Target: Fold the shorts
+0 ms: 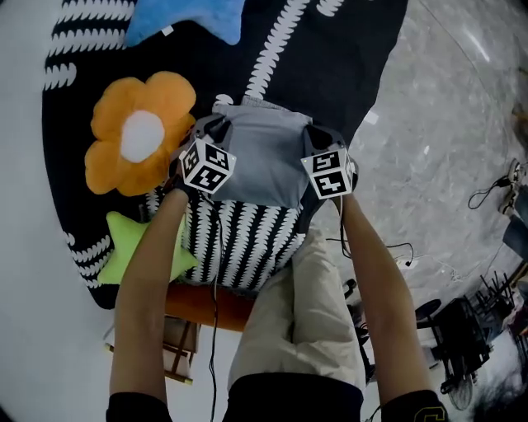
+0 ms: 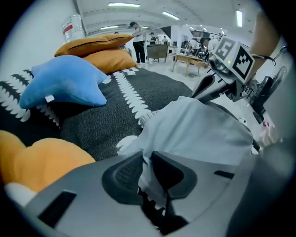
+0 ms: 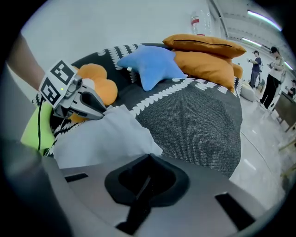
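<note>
On the black rug (image 1: 346, 49), left claw (image 2: 146, 157) and right claw (image 3: 149, 158) clench grey shorts (image 1: 264, 157); a pillow tag (image 2: 48, 98) looks blank.

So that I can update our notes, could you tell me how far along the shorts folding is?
Done: the shorts sit on the rug as a compact grey block, perhaps folded once. In hand: the left hand-held gripper and right hand-held gripper each pinch a corner. Left: lay the fold flat and release.

Shorts (image 1: 260, 157) are on the rug's (image 1: 346, 49) near half. Flower cushion (image 1: 136, 132) sits just left of them, one star cushion (image 1: 190, 16) up at the far edge, the other star cushion (image 1: 136, 247) at the near-left edge.
</note>
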